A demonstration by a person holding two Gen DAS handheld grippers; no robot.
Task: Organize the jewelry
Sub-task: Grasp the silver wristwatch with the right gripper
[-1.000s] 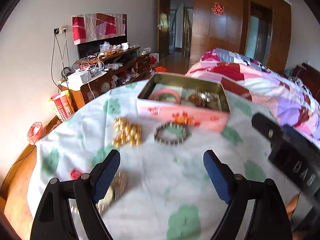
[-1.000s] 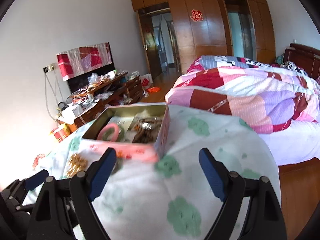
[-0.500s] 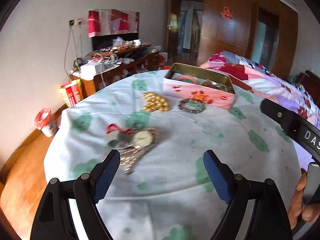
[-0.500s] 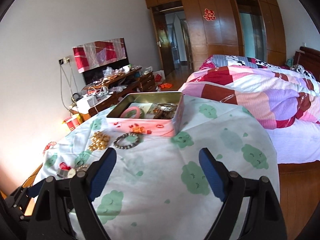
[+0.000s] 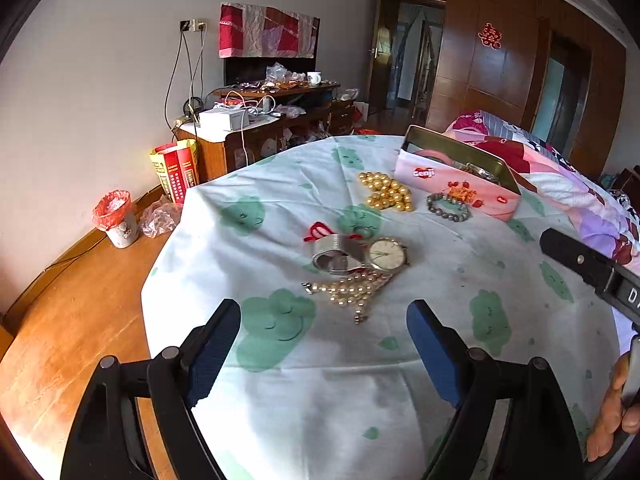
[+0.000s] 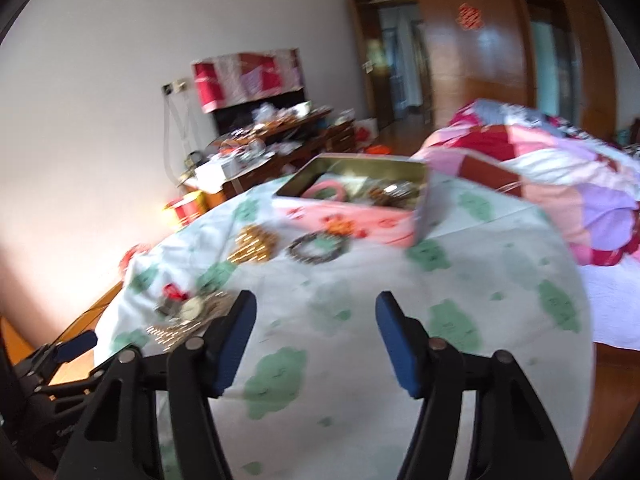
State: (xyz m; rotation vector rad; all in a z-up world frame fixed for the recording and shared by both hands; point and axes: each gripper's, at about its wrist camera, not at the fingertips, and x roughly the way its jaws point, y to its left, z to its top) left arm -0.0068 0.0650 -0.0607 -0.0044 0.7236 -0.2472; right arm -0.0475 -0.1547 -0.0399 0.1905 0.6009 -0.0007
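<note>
Left claw hanging wide apart over the near part of the bench, nothing between its blue pads. Just ahead of it, in a loose heap: one pearl string, one wristwatch with a pale round face and a silver mesh band, both lying flat on the white cloth with green clouds. Peeking out beyond the watch, something small and red. Farther ahead and a little right, one cluster of gold beads and one dark bead bracelet, sitting near each other but apart. Beyond those, one pink tin, lid off, holding a pink bangle and some tangled pieces too small to tell.

Right claw narrowing, jaws closing on bare cloth only, with the view blurred. Watch heap lying to its left, tin straight ahead and well apart. Nothing blocking either claw's path to the jewelry.

Off to the right of the left claw, a hand gripping the other tool. Past the bench: a bed with a patchwork quilt, a cluttered cabinet, a small bin on the wooden floor.
</note>
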